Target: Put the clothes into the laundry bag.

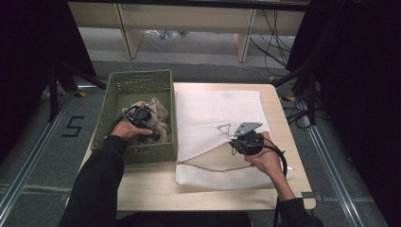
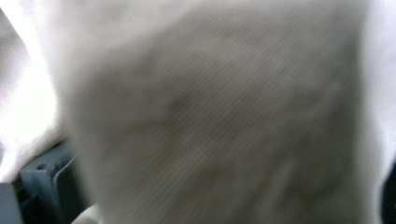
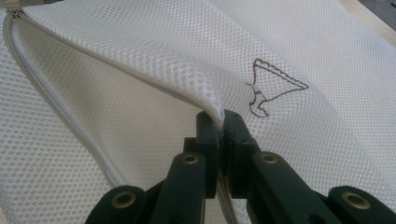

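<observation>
A white mesh laundry bag (image 1: 217,109) lies flat on the wooden table (image 1: 146,182). My right gripper (image 1: 235,141) is shut on the bag's upper zipper edge and holds it lifted, so the mouth gapes. In the right gripper view its jaws (image 3: 222,123) pinch the mesh (image 3: 280,46) beside a stitched hanger mark (image 3: 271,88). My left gripper (image 1: 150,128) reaches down into the green basket (image 1: 139,74) onto a crumpled beige cloth (image 1: 158,111). The left gripper view is a blur of that cloth (image 2: 210,116) pressed close, with one of its fingers (image 2: 44,184) far out at the lower left; the jaws stand wide apart.
The basket sits at the table's left, touching the bag's left side. The bag's zipper (image 3: 51,93) runs along the open mouth. Bare table lies in front of the basket. Beyond the table are shelving legs and loose cables on the floor.
</observation>
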Demonstrator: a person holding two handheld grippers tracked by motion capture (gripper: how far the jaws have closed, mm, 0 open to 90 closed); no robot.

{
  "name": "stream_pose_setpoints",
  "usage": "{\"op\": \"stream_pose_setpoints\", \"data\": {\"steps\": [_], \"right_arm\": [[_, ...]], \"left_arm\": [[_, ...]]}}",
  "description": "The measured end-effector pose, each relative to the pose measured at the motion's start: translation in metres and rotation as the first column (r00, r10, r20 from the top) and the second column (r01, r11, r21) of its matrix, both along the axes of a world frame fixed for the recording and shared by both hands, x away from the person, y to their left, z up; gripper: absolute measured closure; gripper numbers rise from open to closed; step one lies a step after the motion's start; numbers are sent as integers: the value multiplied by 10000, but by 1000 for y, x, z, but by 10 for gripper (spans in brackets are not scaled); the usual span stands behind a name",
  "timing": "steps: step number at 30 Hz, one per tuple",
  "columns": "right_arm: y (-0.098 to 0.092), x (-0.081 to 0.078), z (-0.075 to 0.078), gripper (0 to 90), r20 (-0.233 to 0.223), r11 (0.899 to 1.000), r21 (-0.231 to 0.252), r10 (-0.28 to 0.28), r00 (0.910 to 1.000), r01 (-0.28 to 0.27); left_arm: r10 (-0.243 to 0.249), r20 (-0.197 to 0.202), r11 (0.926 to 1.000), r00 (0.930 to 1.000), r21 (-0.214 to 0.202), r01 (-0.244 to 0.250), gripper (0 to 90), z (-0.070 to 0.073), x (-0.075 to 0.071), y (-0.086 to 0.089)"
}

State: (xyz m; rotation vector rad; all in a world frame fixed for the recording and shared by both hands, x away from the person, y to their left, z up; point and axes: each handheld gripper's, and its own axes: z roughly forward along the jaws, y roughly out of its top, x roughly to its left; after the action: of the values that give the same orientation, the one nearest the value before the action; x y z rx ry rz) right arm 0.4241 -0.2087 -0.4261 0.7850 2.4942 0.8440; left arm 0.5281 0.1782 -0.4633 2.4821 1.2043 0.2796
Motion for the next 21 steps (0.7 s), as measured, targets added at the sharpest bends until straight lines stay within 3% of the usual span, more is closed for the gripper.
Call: {"op": "stream_pose_setpoints", "data": {"steps": [9, 15, 21], "right_arm": [[-1, 0, 1, 869, -42, 9999, -93, 109, 9999, -110], [0, 0, 0, 869, 27, 10000, -41, 50, 10000, -50], [0, 0, 0, 869, 28, 10000, -24, 13, 10000, -12]], "left_arm": [[-51, 167, 9998, 9998, 172, 48, 17, -5, -1, -4], [-531, 409, 9950, 9978, 863, 494, 254, -2, -2, -1], [-336, 586, 9949, 9977, 967, 278, 429, 0, -3, -2]]}}
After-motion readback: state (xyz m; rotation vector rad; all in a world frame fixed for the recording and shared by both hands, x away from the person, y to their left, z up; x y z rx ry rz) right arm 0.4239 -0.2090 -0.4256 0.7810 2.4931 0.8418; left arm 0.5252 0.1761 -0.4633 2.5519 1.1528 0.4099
